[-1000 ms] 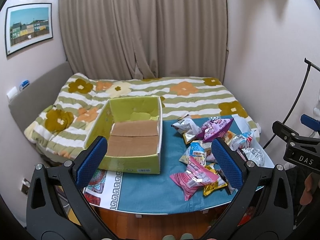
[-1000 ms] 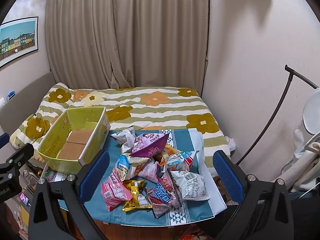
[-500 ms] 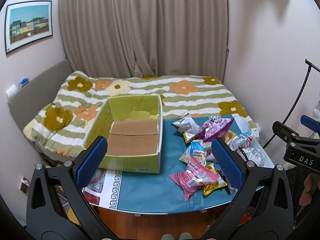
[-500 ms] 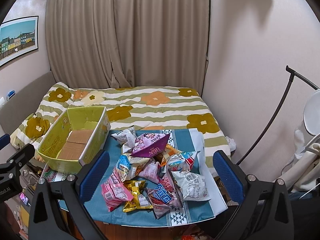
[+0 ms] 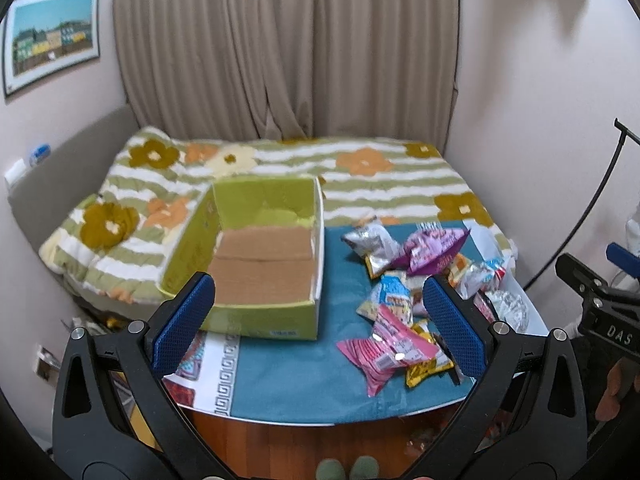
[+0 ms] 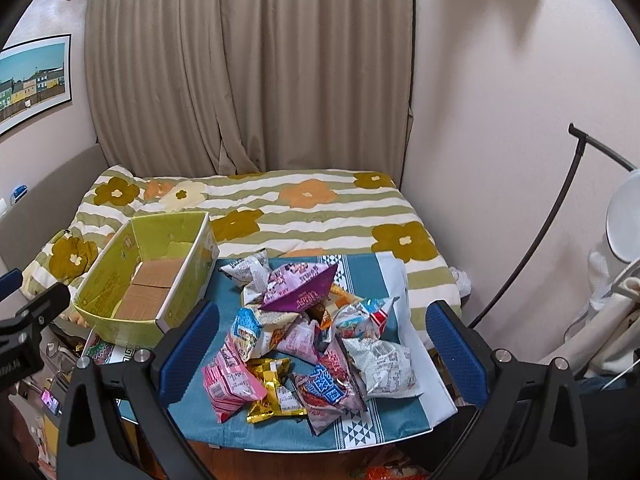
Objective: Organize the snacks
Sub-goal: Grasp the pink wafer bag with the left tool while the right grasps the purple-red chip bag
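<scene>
Ahead, snack pile (image 6: 308, 336) below the wide-spread, empty right tool (image 6: 322, 350).

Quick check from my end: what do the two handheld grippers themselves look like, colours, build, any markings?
Both match: the left gripper and right gripper have black plastic frames with triangular cutouts, silver screws at the joints, and blue textured finger pads. Seen from the left view, the right unit's black body carries white "DAS" lettering. No cables visible.

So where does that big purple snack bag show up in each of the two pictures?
Left wrist view: the purple bag lies right of centre, at the far end of the snack pile.
Right wrist view: the purple bag lies near the middle, on top of the pile.
Shared landmark: the green box, to the bag's left in both.
</scene>
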A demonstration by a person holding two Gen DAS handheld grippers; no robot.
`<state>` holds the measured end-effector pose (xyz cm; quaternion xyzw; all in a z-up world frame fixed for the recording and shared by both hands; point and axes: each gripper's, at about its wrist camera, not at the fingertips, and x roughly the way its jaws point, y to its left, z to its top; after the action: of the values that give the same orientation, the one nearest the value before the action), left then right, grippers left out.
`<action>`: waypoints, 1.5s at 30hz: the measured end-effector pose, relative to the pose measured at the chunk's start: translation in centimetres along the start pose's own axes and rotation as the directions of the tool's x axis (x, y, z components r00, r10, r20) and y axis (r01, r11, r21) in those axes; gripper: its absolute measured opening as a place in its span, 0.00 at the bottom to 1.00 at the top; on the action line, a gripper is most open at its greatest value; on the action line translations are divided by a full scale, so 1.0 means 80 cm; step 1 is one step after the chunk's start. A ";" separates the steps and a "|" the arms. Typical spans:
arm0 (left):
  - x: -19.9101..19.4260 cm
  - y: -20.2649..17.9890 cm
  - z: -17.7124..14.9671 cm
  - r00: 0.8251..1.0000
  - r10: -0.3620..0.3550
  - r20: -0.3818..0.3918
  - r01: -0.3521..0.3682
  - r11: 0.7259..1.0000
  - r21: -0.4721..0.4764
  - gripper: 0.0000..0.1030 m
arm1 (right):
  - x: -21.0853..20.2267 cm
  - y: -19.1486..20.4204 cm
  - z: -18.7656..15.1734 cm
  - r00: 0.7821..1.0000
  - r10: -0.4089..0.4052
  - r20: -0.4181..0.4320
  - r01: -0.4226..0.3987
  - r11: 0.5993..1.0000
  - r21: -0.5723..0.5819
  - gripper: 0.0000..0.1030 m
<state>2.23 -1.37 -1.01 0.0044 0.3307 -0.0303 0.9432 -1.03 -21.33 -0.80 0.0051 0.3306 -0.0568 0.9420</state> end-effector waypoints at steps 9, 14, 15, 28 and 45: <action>0.092 -0.020 -0.046 0.982 -0.091 -0.166 0.096 0.995 0.019 1.00 | 0.043 -0.027 -0.048 0.994 -0.021 -0.112 0.026 0.999 0.041 1.00; 0.140 -0.058 -0.086 0.968 -0.097 -0.234 0.136 0.978 0.160 1.00 | 0.078 -0.056 -0.072 0.987 -0.005 -0.159 0.017 0.997 0.074 1.00; 0.149 -0.065 -0.094 0.966 -0.083 -0.245 0.133 0.972 0.195 1.00 | 0.086 -0.061 -0.074 0.987 -0.003 -0.163 0.016 0.997 0.078 1.00; 0.250 -0.112 -0.152 0.932 -0.087 -0.352 0.251 0.855 0.454 1.00 | 0.175 -0.080 -0.143 0.944 0.118 -0.310 -0.064 0.982 0.177 1.00; 0.311 -0.114 -0.168 0.870 -0.175 -0.462 0.422 0.749 0.511 0.81 | 0.231 -0.065 -0.192 0.918 0.195 -0.344 -0.068 0.935 0.348 1.00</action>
<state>12.71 -11.45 -26.90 0.2527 0.4786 -0.2850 0.7911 3.13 -27.71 -24.16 0.1954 0.4884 -0.0447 0.8493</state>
